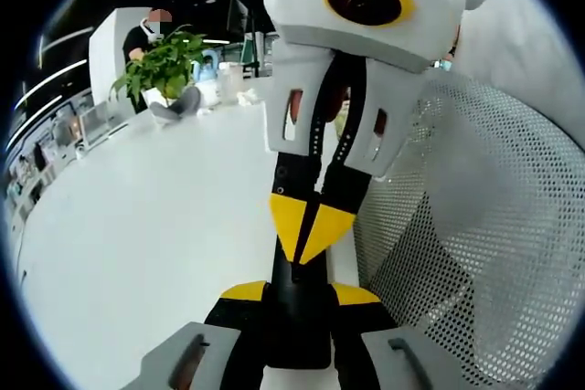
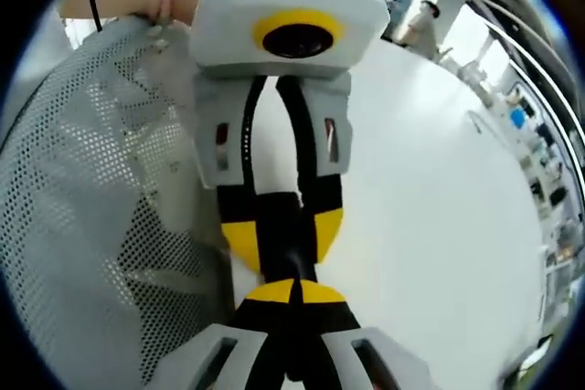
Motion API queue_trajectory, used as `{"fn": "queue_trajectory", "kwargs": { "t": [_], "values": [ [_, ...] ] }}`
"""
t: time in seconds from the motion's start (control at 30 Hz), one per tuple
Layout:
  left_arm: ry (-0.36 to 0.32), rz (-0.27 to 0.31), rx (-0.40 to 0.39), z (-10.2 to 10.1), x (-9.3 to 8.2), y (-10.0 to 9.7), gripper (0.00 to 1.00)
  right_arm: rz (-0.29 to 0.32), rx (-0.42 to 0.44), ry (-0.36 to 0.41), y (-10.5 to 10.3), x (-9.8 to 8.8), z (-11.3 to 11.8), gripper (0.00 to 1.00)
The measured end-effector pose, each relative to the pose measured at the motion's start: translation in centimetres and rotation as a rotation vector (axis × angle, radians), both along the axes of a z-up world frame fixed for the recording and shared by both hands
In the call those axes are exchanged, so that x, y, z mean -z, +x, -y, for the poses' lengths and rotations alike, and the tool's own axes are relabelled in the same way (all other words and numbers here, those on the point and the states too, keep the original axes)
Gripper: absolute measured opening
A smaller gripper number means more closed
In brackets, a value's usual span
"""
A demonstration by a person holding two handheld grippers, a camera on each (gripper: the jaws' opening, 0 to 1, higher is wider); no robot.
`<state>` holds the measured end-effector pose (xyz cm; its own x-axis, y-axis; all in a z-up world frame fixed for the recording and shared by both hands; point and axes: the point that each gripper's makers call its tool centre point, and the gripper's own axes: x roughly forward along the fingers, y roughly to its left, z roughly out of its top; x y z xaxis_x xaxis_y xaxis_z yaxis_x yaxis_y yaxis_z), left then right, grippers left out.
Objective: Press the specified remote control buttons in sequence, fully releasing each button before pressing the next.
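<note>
The left gripper (image 1: 297,294) clamps a black remote (image 1: 297,317) — the right gripper (image 2: 292,291), jaws closed, meets it tip-first.

You are working in what looks like an open-plan office or a lab. A broad, smooth white counter (image 1: 137,226) stretches out in front of you, with a leafy green potted plant (image 1: 164,66) at its far end and a person standing behind it. Strip lights run across a dark ceiling. A white perforated mesh chair back (image 1: 484,253) stands just beside the counter, and cluttered shelves or desks (image 2: 539,162) line the far edge.
</note>
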<state>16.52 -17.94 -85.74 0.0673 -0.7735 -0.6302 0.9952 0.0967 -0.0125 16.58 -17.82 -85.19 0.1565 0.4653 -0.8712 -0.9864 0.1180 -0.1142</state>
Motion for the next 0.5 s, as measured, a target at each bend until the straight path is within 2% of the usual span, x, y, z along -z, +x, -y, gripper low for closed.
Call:
{"fn": "queue_trajectory", "kwargs": {
  "t": [0.23, 0.5],
  "values": [
    [-0.002, 0.0, -0.002, -0.04, -0.01, 0.02, 0.25, -0.021, 0.025, 0.037, 0.0, -0.19, -0.04, 0.0],
    [-0.003, 0.0, -0.001, -0.06, 0.0, 0.03, 0.25, -0.029, -0.001, 0.045, -0.18, -0.35, -0.51, 0.0]
  ]
}}
